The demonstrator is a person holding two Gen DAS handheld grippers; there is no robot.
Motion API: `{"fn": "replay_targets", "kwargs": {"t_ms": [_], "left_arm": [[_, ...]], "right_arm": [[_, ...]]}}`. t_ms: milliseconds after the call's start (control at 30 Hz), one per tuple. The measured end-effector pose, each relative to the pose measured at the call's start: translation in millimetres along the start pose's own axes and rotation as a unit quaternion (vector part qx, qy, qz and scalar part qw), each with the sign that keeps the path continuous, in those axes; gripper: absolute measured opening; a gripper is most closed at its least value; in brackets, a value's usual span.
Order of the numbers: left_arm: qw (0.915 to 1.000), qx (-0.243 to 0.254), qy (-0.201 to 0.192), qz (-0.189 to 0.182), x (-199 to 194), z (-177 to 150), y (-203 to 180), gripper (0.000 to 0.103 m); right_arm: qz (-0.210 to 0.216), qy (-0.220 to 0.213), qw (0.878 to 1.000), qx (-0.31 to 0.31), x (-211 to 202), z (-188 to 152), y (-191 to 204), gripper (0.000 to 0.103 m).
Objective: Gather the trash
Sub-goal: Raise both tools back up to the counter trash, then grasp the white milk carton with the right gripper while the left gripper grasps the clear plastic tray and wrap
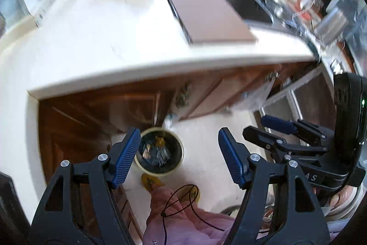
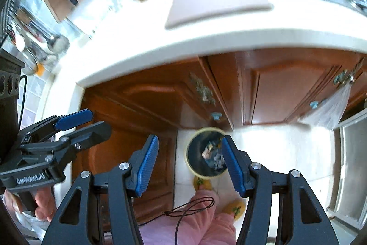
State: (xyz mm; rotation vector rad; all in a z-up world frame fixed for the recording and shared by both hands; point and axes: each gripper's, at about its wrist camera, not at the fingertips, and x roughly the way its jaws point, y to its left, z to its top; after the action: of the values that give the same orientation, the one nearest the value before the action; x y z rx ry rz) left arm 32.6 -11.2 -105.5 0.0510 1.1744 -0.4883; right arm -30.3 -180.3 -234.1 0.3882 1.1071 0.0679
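We hold our left gripper [image 1: 179, 157] and right gripper [image 2: 190, 164] with blue pads wide apart, both empty. Low in each frame, the round yellow-rimmed trash bin [image 1: 159, 151] [image 2: 206, 152] stands upright, mouth facing up, 2 crumpled scraps inside.

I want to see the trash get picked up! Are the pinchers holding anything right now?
No, nothing. The left gripper and the right gripper are both open and empty. The trash sits in the bin on the floor below.
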Motion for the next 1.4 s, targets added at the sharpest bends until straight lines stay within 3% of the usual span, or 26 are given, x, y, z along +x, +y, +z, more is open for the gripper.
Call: {"fn": "replay_targets", "kwargs": {"t_ms": [367, 833, 1133, 1400], "left_arm": [[0.9955, -0.004, -0.093, 0.017, -69.6, 81.1, 26.8, 0.068], [0.9865, 0.007, -0.162, 0.021, -105.2, 165.7, 62.3, 0.068], [0.987, -0.012, -0.158, 0.03, -91.2, 207.8, 84.6, 0.068], [0.9854, -0.084, -0.137, 0.057, -47.6, 235.4, 111.6, 0.068]], "right_arm": [[0.001, -0.076, 0.997, -0.024, -72.9, 75.8, 60.2, 0.058], [-0.016, -0.142, 0.988, -0.052, -98.4, 178.3, 124.3, 0.058], [-0.027, -0.147, 0.985, -0.082, -93.8, 246.6, 132.5, 0.058], [-0.022, -0.136, 0.981, -0.14, -40.5, 322.9, 129.8, 0.06]]}}
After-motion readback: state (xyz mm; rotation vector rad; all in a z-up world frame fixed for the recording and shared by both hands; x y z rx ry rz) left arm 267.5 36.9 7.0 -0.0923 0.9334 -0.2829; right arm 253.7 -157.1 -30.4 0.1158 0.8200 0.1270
